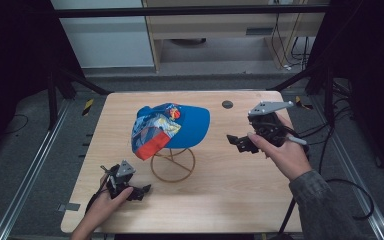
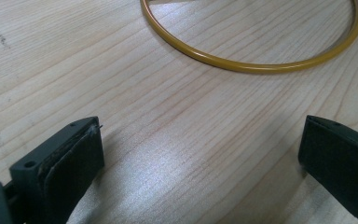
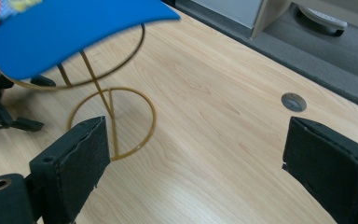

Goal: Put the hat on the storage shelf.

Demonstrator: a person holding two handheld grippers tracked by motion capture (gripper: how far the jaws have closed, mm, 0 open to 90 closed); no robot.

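Cap (image 1: 172, 127) sits on top of a thin yellow wire stand (image 1: 173, 164) near the middle of the table (image 1: 220, 200), its blue brim pointing to the right in the high view. We see a pale wood-grain tabletop, smooth and faintly glossy, with rounded corners and a small round grey grommet (image 1: 227, 104) set near its far edge. Around it lie grey floor, metal rails, dark frame posts and loose black cables; a light wooden cabinet stands beyond. The cap's crown is a patchwork of blue, orange and printed panels, soft cloth. The stand has a flat ring base lying on the wood and a slim upright rod. Our left tongs (image 1: 141, 191) rest low near the front-left, just before the ring, jaws spread and empty. Our right tongs (image 1: 237, 141) hang to the right of the cap, padded black jaws wide apart, holding nothing.
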